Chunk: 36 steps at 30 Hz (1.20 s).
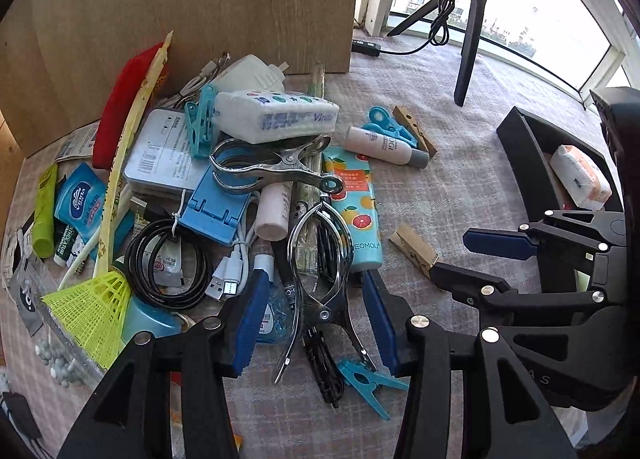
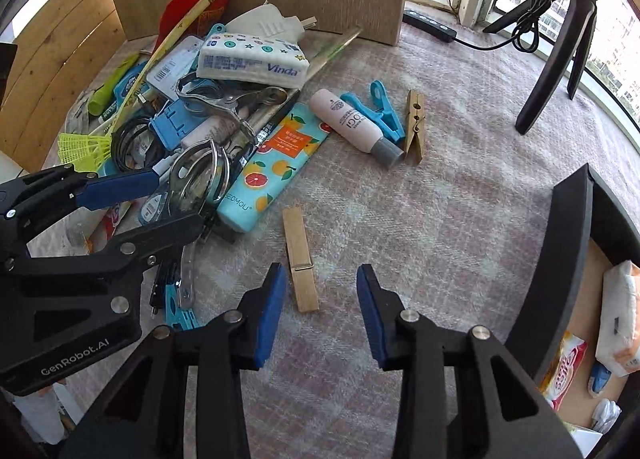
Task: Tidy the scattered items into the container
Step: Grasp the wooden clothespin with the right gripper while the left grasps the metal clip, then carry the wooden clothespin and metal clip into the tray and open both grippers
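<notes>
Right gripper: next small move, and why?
Probably shift slightly left and lower over the wooden clothespin, then close. The right gripper is open and empty, and the clothespin lies loose on the cloth beside its left finger, apart from the pile. The black container is close on the right.

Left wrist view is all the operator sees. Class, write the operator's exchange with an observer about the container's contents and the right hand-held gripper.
Operator: What is in the container besides the tissue pack?
Observer: A red-and-yellow packet lies on its floor, next to the tissue pack.
Operator: Does the right hand-held gripper hold anything?
Observer: No. It is open and empty, and a wooden clothespin lies on the cloth by its left finger.
</notes>
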Tool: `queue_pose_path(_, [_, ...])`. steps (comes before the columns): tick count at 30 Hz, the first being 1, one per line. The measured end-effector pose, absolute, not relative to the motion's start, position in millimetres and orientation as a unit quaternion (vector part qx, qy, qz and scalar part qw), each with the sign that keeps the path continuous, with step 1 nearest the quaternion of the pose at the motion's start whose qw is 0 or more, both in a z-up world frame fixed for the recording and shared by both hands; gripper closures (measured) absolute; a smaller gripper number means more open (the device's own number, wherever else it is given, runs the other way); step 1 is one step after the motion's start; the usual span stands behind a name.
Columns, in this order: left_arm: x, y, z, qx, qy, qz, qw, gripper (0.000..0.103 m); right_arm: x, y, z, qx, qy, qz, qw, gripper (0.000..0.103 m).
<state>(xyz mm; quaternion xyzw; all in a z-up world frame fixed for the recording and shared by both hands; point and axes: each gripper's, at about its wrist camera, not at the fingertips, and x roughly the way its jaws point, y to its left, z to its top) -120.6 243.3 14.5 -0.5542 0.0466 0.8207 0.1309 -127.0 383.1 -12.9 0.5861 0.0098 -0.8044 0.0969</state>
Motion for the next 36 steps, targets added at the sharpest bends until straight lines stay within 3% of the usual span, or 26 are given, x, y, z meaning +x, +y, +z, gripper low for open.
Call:
queue_pose_path(7, [-127.2, 243.2, 6.6, -0.557, 0.038, 0.821, 0.120, 0.063, -134.7, 375.3, -21.5, 0.588, 0.030, -0.804, 0.087, 0.071])
queue_pose_path(9, [-128.0, 240.5, 5.4, -0.558, 0.032, 0.821, 0.116, 0.072, -135.6, 373.7, -21.2, 0.587, 0.031, -0.804, 0.085, 0.079])
queue_pose_path(12, [-127.0, 236.5, 5.0, -0.558, 0.018, 0.822, 0.114, 0.072, -135.7, 375.0, -20.1, 0.591, 0.017, -0.802, 0.086, 0.090])
queue_pose_path(25, [-104.1, 230.4, 39.3, -0.544, -0.002, 0.827, 0.139, 0.073, -103.7, 421.0, 15.4, 0.564, -0.054, -0.821, 0.073, 0.090])
queue_pose_path(36, [-79.5, 277.2, 79.7, -0.518, 0.003, 0.829, 0.210, 0.073, -63.6, 479.3, 55.7, 0.521, -0.113, -0.846, 0.019, 0.090])
